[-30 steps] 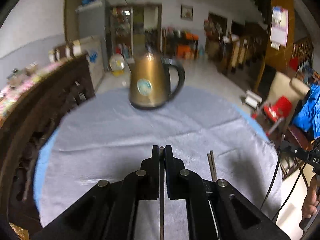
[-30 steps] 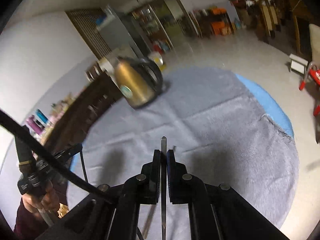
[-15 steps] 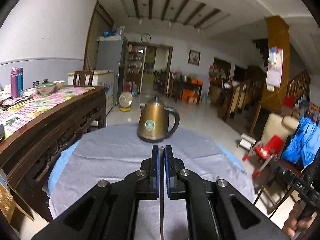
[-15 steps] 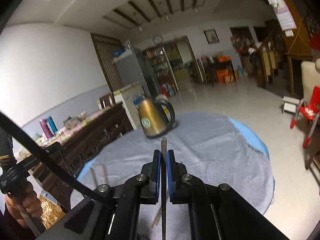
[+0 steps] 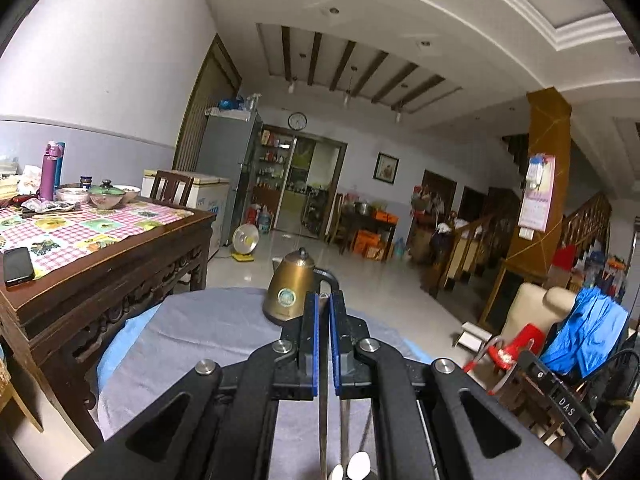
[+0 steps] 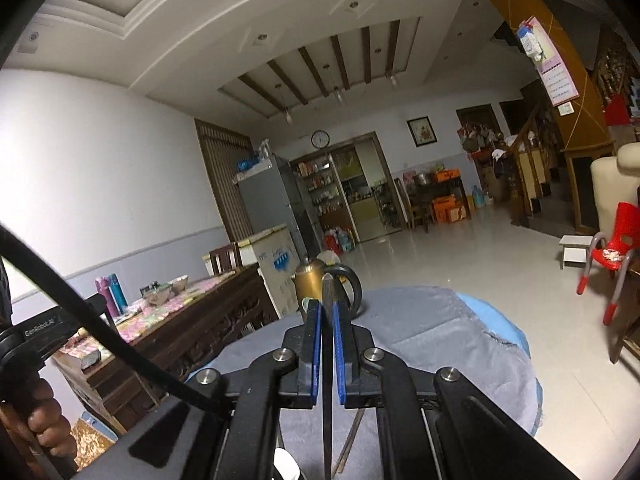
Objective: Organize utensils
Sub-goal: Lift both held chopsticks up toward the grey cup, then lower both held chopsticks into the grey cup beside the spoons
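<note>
In the left wrist view my left gripper (image 5: 324,300) is shut on a thin metal chopstick (image 5: 323,408) that runs back between its blue pads (image 5: 314,344). In the right wrist view my right gripper (image 6: 327,305) is likewise shut on a metal chopstick (image 6: 327,286), whose tip sticks out past the fingers. Both grippers point almost level, above a round table under a grey cloth (image 5: 200,324) (image 6: 440,340). Below the fingers lie more chopsticks (image 5: 344,432) (image 6: 352,432) and white spoons (image 5: 357,466) (image 6: 286,465), partly hidden by the gripper bodies.
A brass kettle (image 5: 290,296) (image 6: 310,282) stands at the table's far edge. A dark wooden table (image 5: 100,264) with bowls, bottles and a phone stands to the left. A hand (image 6: 44,428) holds the other gripper's handle. A red chair (image 6: 612,248) stands on the tiled floor.
Both grippers have risen and tipped up from looking down at the cloth to nearly level. The kettle has sunk in both views. Each gripper has stayed shut on its chopstick.
</note>
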A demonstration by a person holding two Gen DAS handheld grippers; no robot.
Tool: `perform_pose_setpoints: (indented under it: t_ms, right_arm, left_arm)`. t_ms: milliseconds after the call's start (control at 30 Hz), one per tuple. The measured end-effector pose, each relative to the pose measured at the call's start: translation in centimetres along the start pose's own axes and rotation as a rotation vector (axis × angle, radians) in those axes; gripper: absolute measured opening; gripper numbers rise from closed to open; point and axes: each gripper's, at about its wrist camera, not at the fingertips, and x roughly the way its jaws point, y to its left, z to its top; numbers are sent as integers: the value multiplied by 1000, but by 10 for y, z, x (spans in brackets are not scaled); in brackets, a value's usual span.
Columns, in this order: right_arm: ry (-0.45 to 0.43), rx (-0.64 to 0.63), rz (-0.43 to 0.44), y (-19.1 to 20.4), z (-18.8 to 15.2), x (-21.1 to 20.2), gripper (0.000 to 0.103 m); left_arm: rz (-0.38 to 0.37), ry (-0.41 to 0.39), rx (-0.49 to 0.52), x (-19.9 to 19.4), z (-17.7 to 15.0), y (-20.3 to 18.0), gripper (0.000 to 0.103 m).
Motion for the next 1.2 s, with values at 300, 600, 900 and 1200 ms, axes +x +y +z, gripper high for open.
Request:
perform_pose_setpoints:
  t_ms: [300,600,900,1200]
  right_arm:
    - [-101,33,30,10,2,-30,7]
    - [-122,5,43,30,-14,-31,7]
    - [-82,-9,42,35,-24,-20,7]
    - [-62,-20,43,36,-26,-18,7]
  left_arm:
    - [-11,-38,-19,-16,0,-10,5]
    - [7,-28,-18,-12,-15,-22,5]
    - [14,-2,-14,-5,-25,-26,5]
    - [29,-5,5,-4,-30,-28,5]
